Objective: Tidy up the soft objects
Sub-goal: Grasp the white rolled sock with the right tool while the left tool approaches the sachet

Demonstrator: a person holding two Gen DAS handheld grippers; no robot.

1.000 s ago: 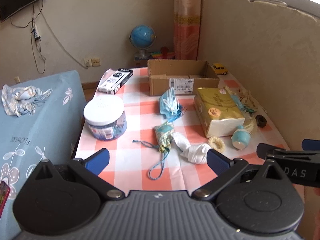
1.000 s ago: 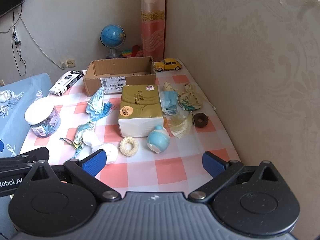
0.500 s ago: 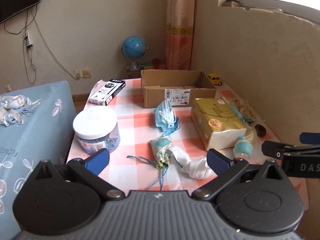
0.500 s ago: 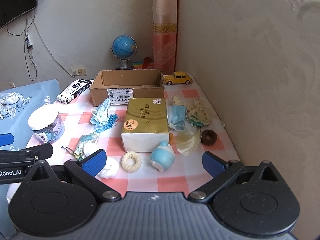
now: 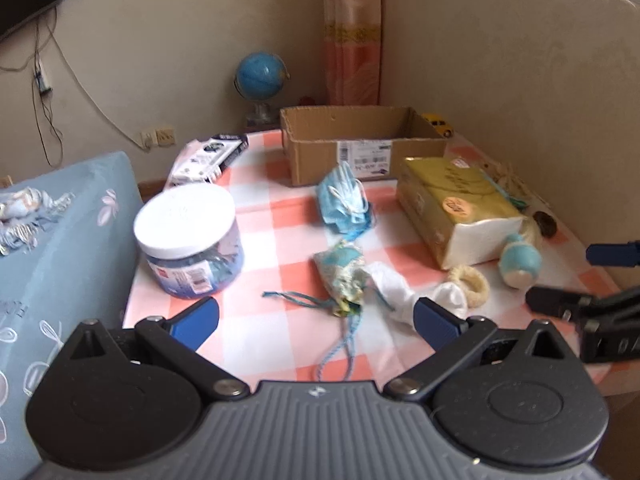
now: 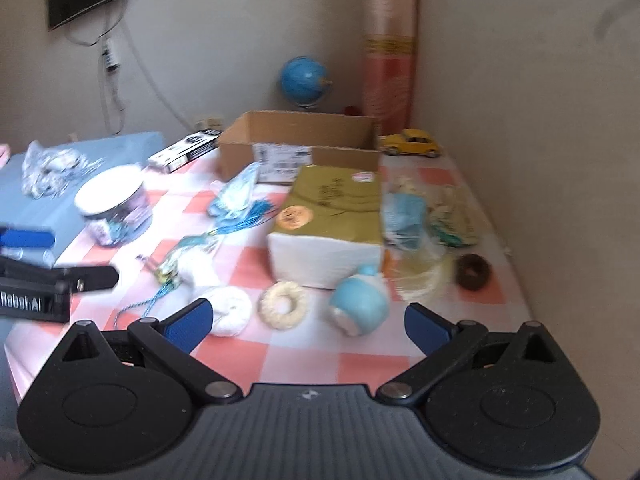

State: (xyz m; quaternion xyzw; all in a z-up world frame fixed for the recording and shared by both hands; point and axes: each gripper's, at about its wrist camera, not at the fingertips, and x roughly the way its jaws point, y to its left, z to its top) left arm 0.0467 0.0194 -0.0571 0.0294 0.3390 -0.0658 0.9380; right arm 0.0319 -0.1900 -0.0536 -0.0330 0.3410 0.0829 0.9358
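Left gripper (image 5: 316, 322) wide open, empty, white sock (image 5: 404, 292) just ahead; right gripper (image 6: 308, 322) wide open, empty

left claw (image 5: 316, 322) gapes wide above the counter (image 5: 280, 344); drawstring pouch (image 5: 342, 276) at twelve o'clock, white sock (image 5: 404, 292) touching it.

Landmark: gold-wrapped tissue pack (image 5: 460, 210) on checked tablecloth (image 5: 272, 240). Behind pack: open cardboard box (image 5: 360, 142); small yellow toy car (image 6: 412, 143) right of box. Left of pack: blue face masks (image 5: 344, 204), further left white-lidded clear plastic jar (image 5: 188, 236). Before pack: cream woven ring (image 6: 283, 305), round blue-and-white soft toy (image 6: 359, 305). Left-front of pack: patterned drawstring pouch (image 5: 340, 276) touching white sock (image 5: 404, 292). Right of pack: dark ring (image 6: 473, 271).
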